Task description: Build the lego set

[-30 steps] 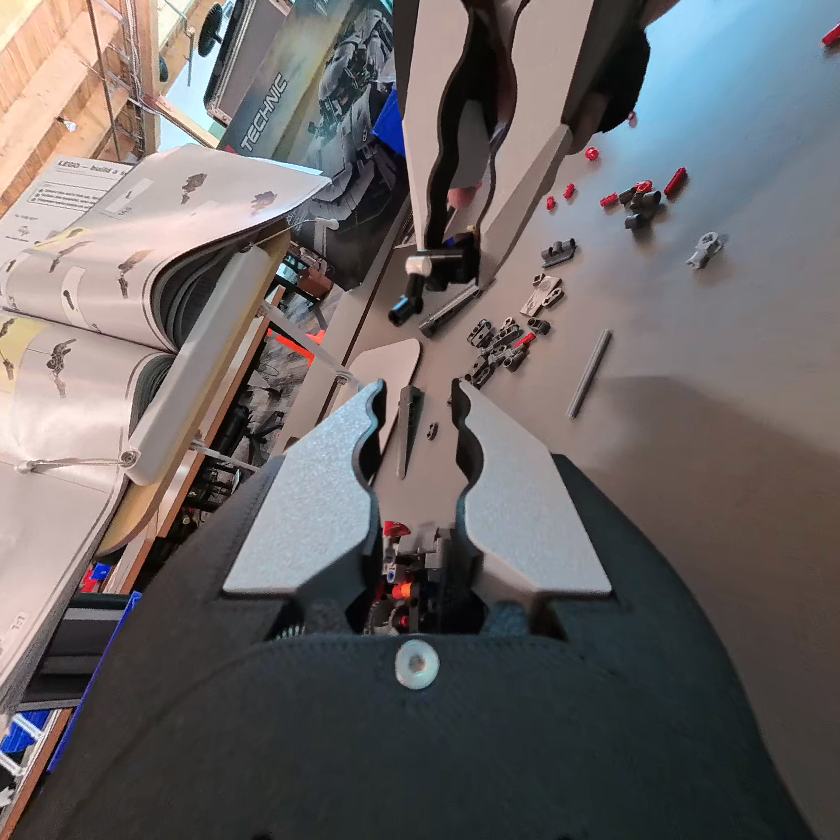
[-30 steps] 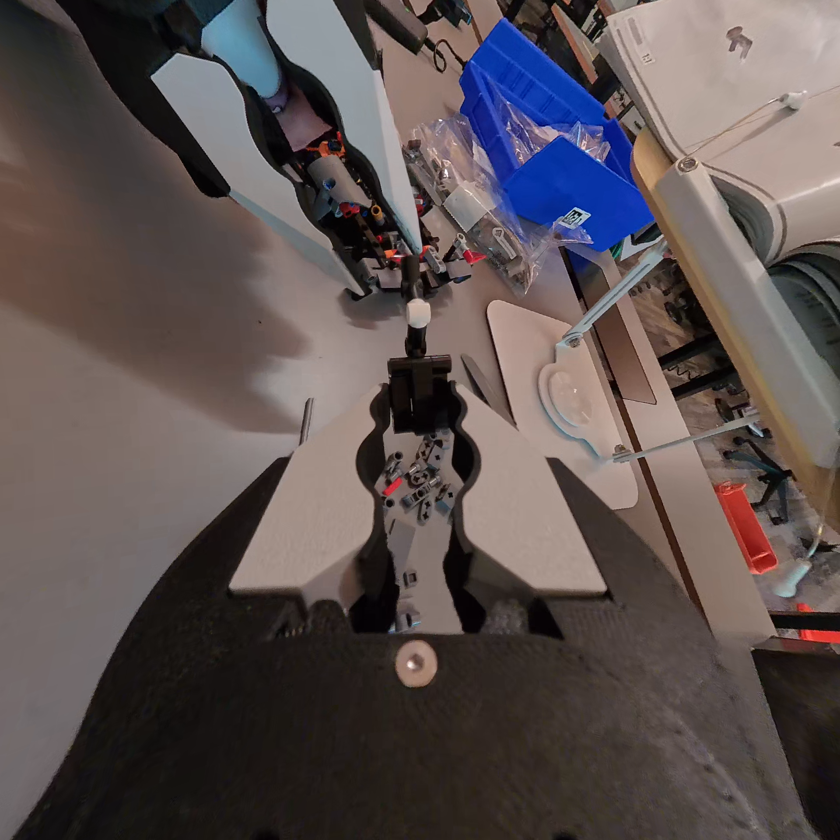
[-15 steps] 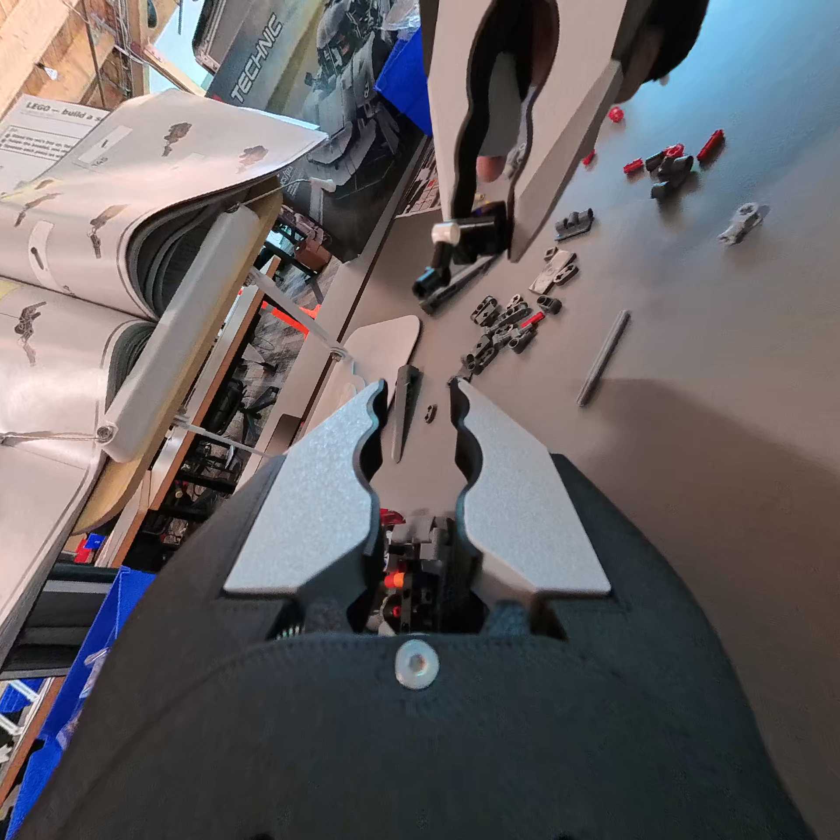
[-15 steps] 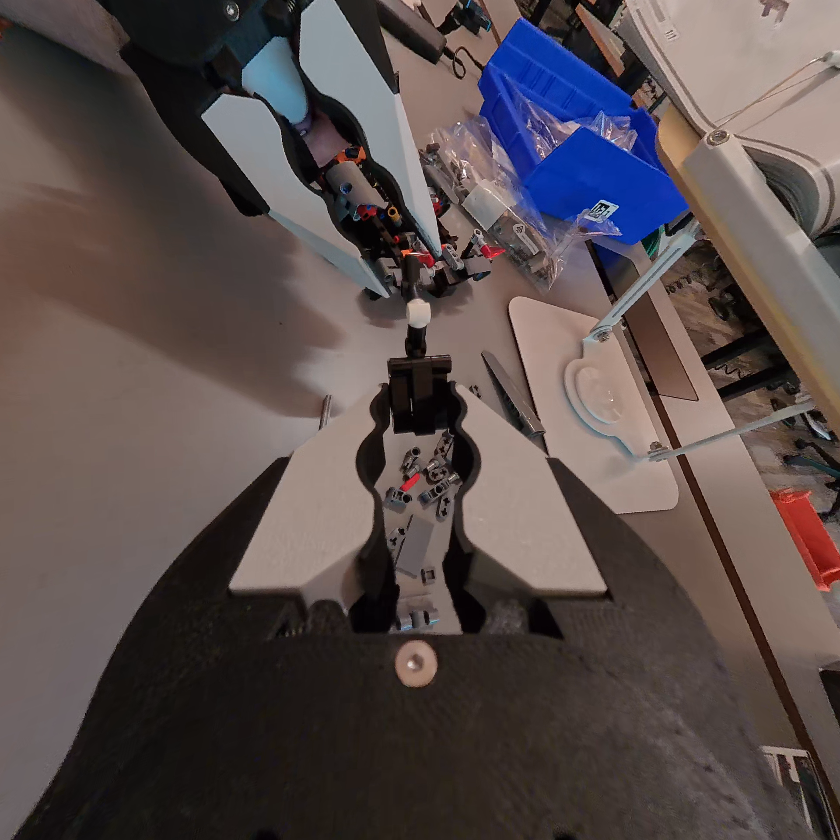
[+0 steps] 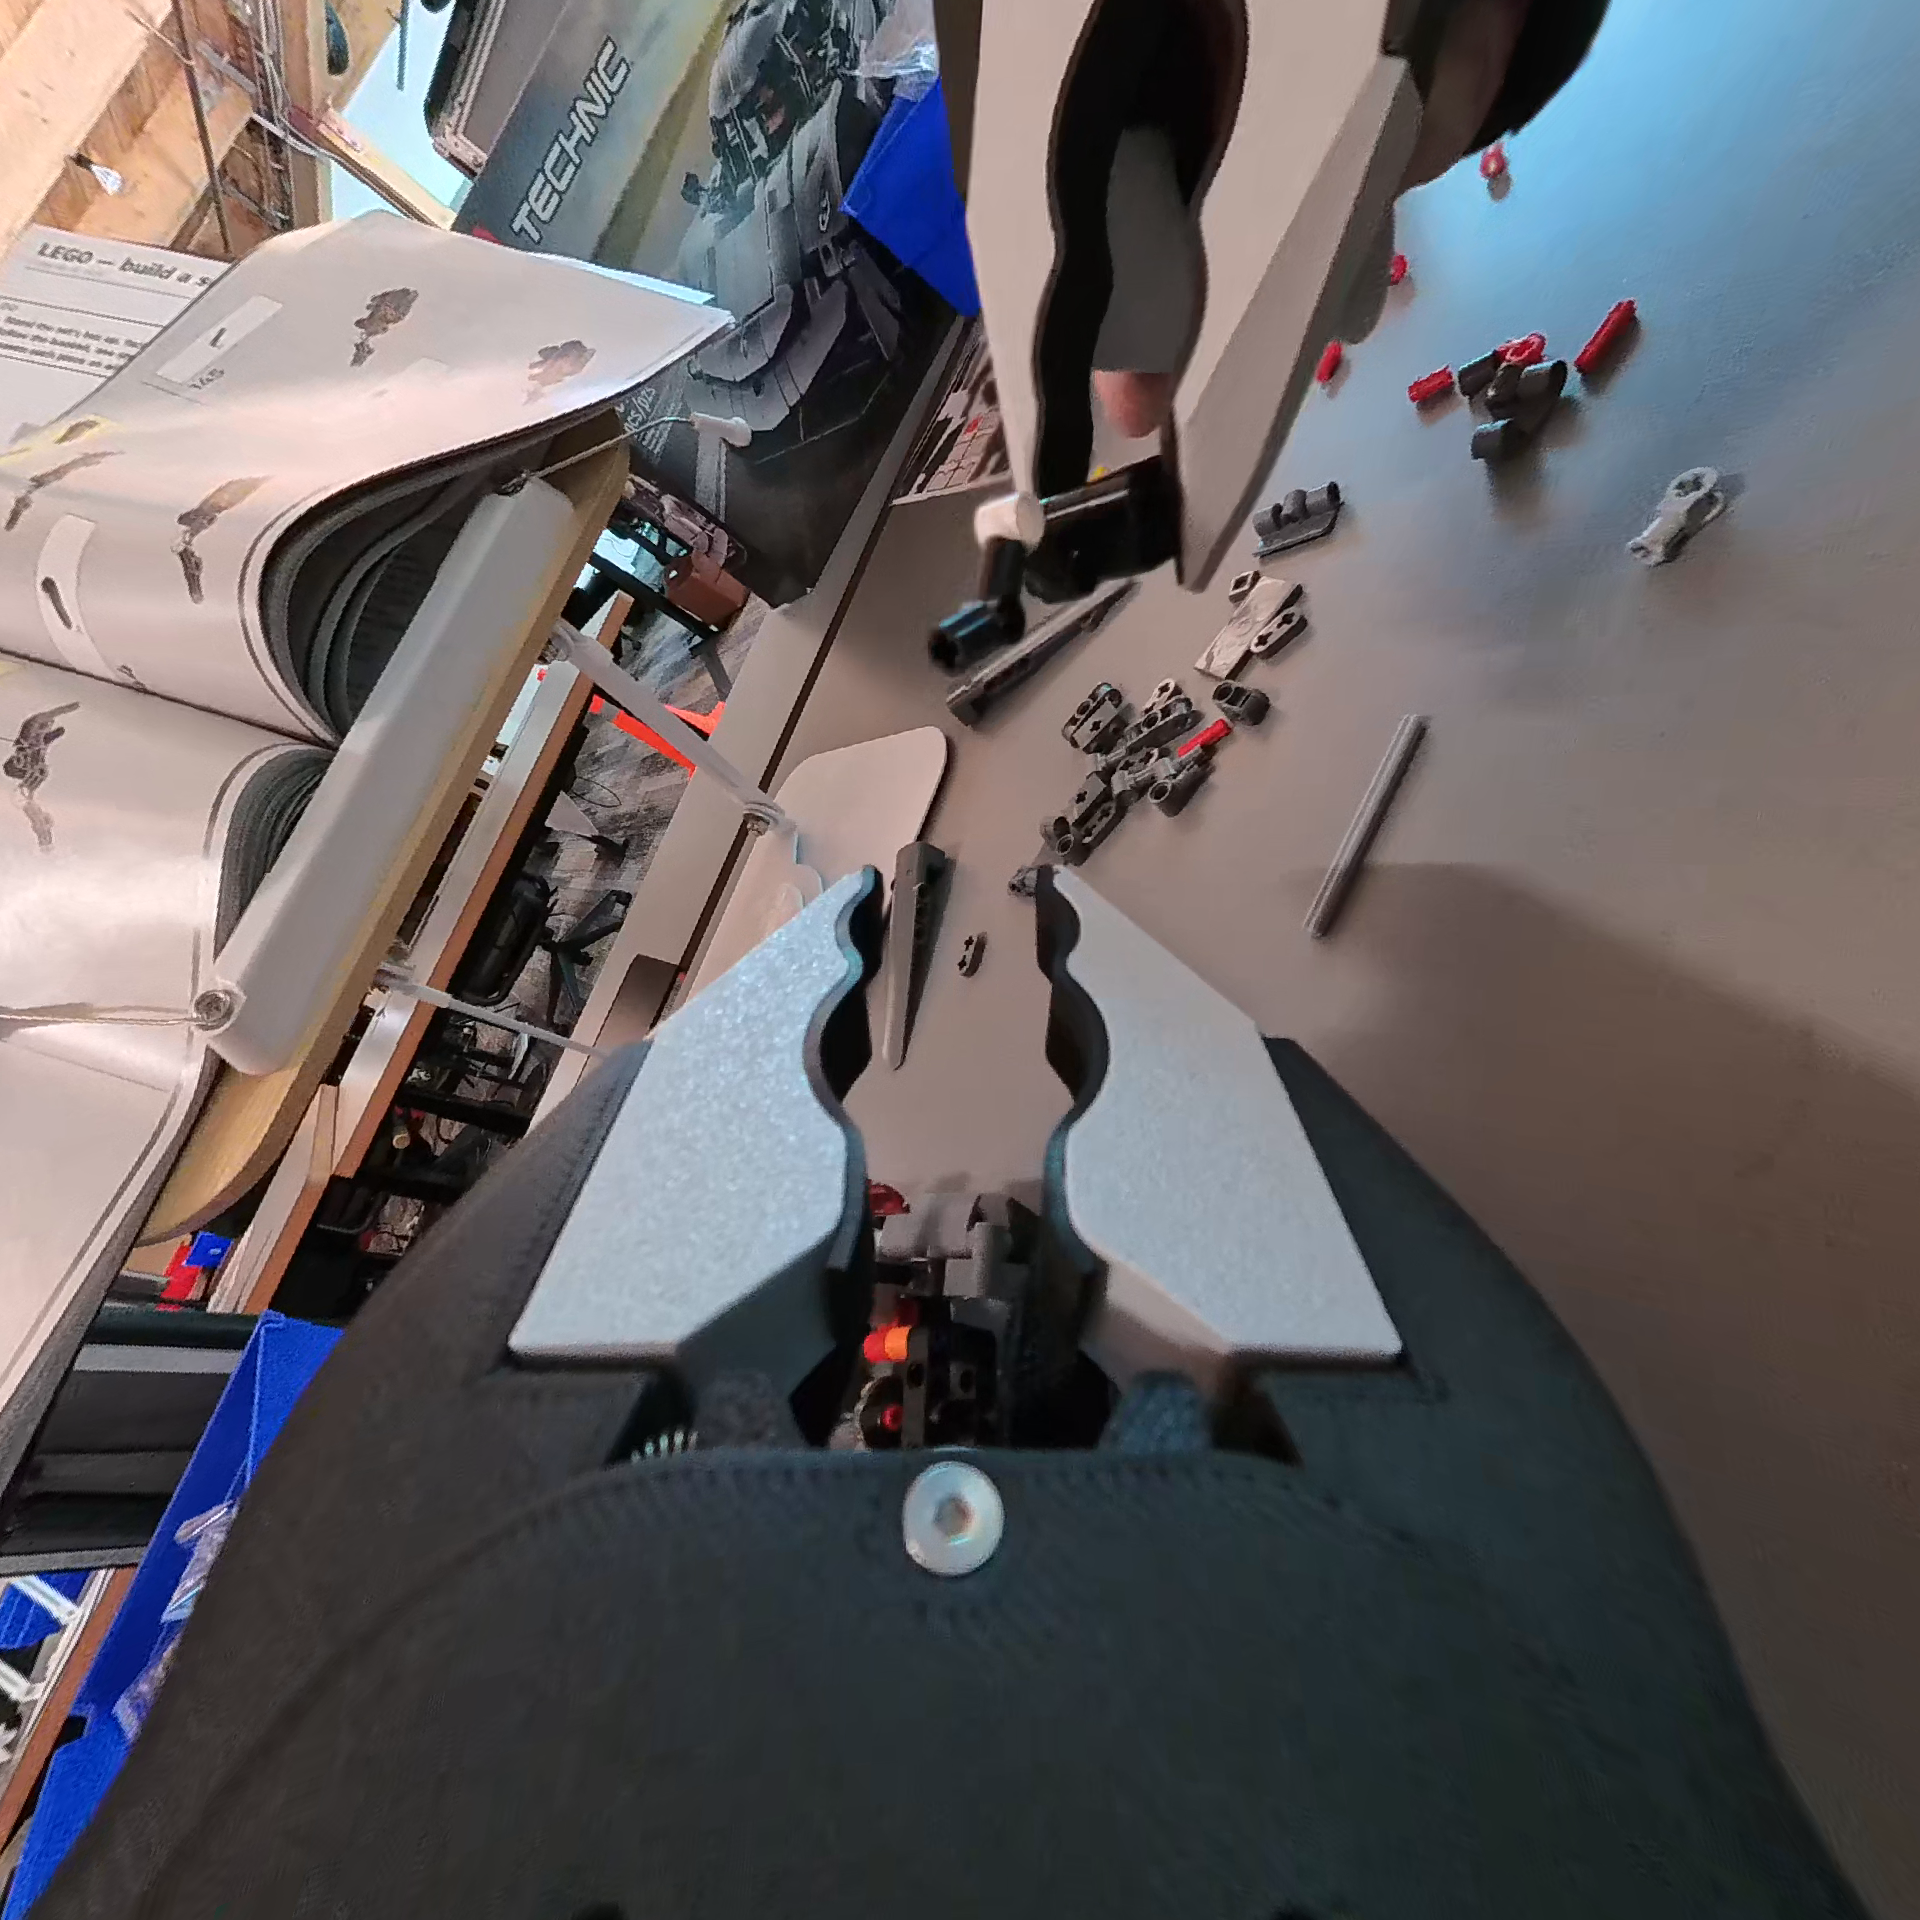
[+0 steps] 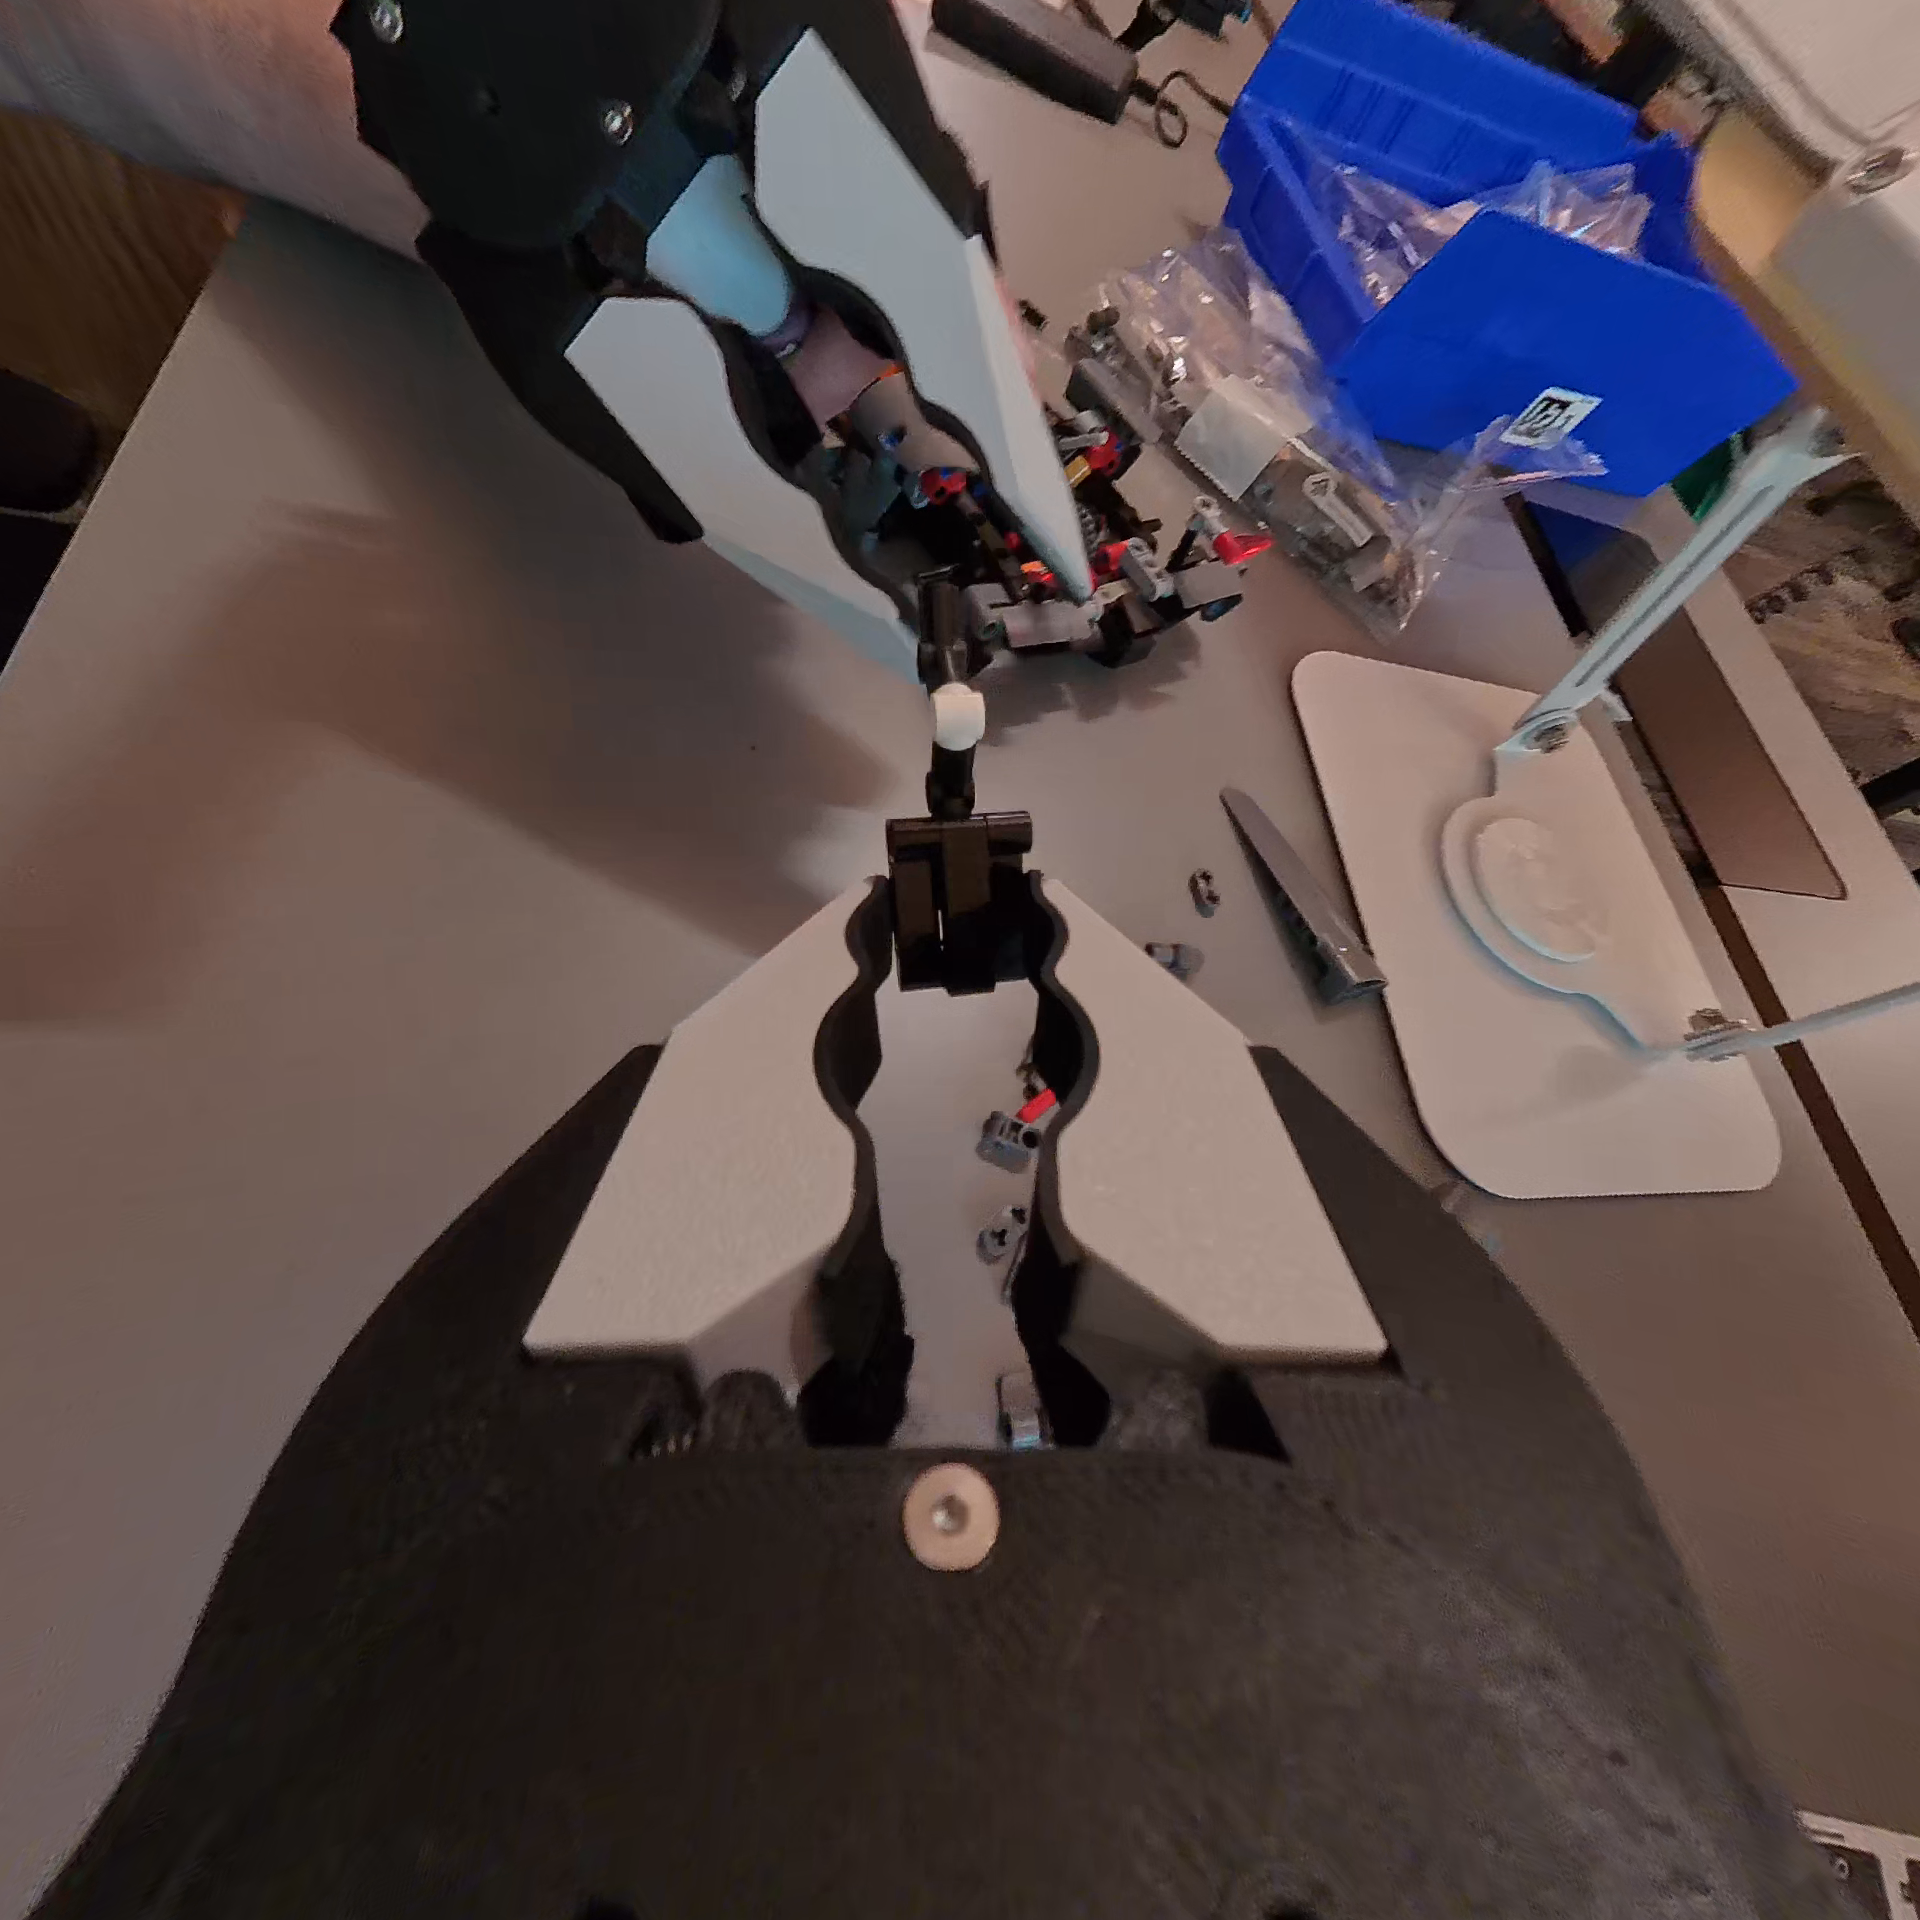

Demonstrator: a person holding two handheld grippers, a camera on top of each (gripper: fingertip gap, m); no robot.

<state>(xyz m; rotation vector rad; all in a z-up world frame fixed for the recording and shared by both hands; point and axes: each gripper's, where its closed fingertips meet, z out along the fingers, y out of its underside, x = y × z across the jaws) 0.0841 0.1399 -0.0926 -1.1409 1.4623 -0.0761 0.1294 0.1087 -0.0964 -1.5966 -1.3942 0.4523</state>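
Right gripper [image 6: 958,914] clamped on a black brick piece [image 6: 956,899], both fingertips pressed against its sides; a black stalk with a white ball [image 6: 957,715] sticking out ahead of it, the ball just short of the model. Seen from the left wrist, same gripper [image 5: 1101,530] overhead with the black piece [image 5: 1101,520] at its tips, above the table [image 5: 1558,1039].

Left gripper [image 6: 997,613] clamped on a brick model [image 6: 1049,603] of black, grey and red parts; model seated deep between the fingers [image 5: 1164,1174], tips parted ahead of it, with a dark wedge [image 5: 914,935] and a tiny black part [image 5: 970,954] on the table in between.

Farther out: cluster of dark grey connectors [image 5: 1132,758], long grey axle [image 5: 1366,826], red pins [image 5: 1605,335], pale mat [image 6: 1538,935] with a stand foot on it, clear bag of parts [image 6: 1299,416], blue bins [image 6: 1507,291], open booklet [image 5: 208,499] on a stand, printed box [image 5: 727,208] behind.
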